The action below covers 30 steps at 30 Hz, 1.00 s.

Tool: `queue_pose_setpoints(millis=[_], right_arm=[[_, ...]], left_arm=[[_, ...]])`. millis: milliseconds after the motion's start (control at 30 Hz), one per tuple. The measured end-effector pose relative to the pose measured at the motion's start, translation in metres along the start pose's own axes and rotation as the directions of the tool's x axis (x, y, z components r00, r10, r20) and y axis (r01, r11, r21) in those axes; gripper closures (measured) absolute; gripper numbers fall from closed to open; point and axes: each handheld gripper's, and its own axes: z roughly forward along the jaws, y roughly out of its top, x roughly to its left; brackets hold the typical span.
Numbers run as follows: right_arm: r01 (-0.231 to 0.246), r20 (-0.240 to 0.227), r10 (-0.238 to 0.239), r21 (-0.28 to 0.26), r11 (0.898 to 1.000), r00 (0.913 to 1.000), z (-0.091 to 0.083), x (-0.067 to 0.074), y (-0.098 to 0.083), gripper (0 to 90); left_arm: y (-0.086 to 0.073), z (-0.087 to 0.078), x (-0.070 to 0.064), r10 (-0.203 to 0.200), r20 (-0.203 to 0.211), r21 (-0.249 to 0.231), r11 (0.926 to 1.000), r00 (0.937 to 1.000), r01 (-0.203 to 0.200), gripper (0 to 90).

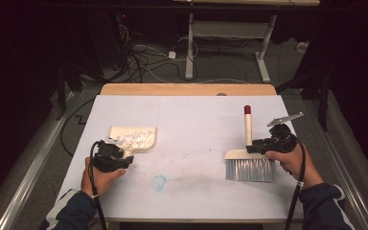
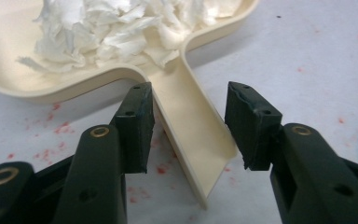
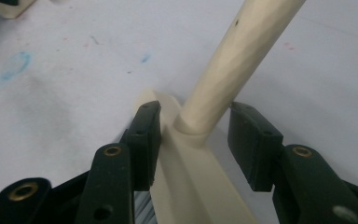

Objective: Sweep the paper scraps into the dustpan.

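At the left of the white tabletop (image 1: 191, 124), the cream plastic dustpan (image 1: 143, 133) lies flat with a heap of torn white paper scraps (image 2: 121, 28) in its tray, and its channel-shaped handle (image 2: 193, 135) runs toward the near edge between the jaws of the left tool (image 2: 189, 126). Those jaws stand apart with a gap on each side, so nothing is gripped; a lift begun now would probably leave the pan behind, and a closing that catches just the handle's thin wall could tip the tray and spill the scraps. Farther right, the cream hand brush with grey bristles (image 1: 249, 167) rests on the tabletop, its round, red-tipped stick pointing to the far side. The right tool (image 3: 193, 144) straddles the brush's head at the foot of the stick (image 3: 233, 60); the left pad looks to touch, the right one stands clear. A one-sided squeeze there could twist the brush or let it slide off.
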Motion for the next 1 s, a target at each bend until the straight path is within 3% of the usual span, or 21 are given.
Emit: queue_pose_setpoints(millis=[67,167,233,333,467,567,767,867,1000], right_arm=[[-0.014,-0.002,0.014,-0.017,1.000,0.9999,0.000,-0.004,0.000,61.5],[-0.040,0.088,0.041,-0.011,0.999,0.9953,0.005,-0.009,0.000,60.5],[-0.062,0.124,0.064,-0.023,0.998,0.9902,0.009,-0.011,-0.001,60.5],[-0.059,0.176,0.062,-0.020,0.998,0.9825,0.016,-0.009,0.000,59.9],[-0.034,0.215,0.036,-0.014,0.999,0.9760,0.024,-0.004,0.001,57.9],[-0.022,0.240,0.029,-0.030,0.999,0.9703,0.026,-0.002,0.002,55.7],[0.013,0.285,0.016,-0.101,0.995,0.9583,0.023,0.002,0.003,52.7],[0.040,0.306,0.003,-0.132,0.990,0.9520,0.021,0.004,0.004,51.6],[0.074,0.311,-0.019,-0.167,0.983,0.9503,0.020,0.007,0.006,51.0]], left_arm=[[-0.001,-0.001,-0.005,0.018,0.000,0.000,0.9998,0.9998,-0.018,50.4],[-0.004,-0.003,-0.008,0.049,0.005,-0.009,0.9988,0.9988,-0.049,49.5],[-0.005,-0.005,-0.008,0.060,0.003,-0.014,0.9981,0.9982,-0.060,49.8],[-0.008,-0.009,-0.010,0.117,-0.016,-0.042,0.9922,0.9930,-0.118,48.6],[-0.011,-0.016,-0.013,0.169,-0.035,-0.088,0.9813,0.9850,-0.171,44.1],[-0.014,-0.019,-0.015,0.212,-0.054,-0.118,0.9691,0.9758,-0.217,39.3],[-0.023,-0.023,-0.017,0.261,-0.057,-0.146,0.9526,0.9636,-0.267,31.3],[-0.026,-0.023,-0.018,0.291,-0.065,-0.152,0.9423,0.9544,-0.298,29.9],[-0.027,-0.022,-0.020,0.320,-0.058,-0.174,0.9295,0.9456,-0.325,28.1]])
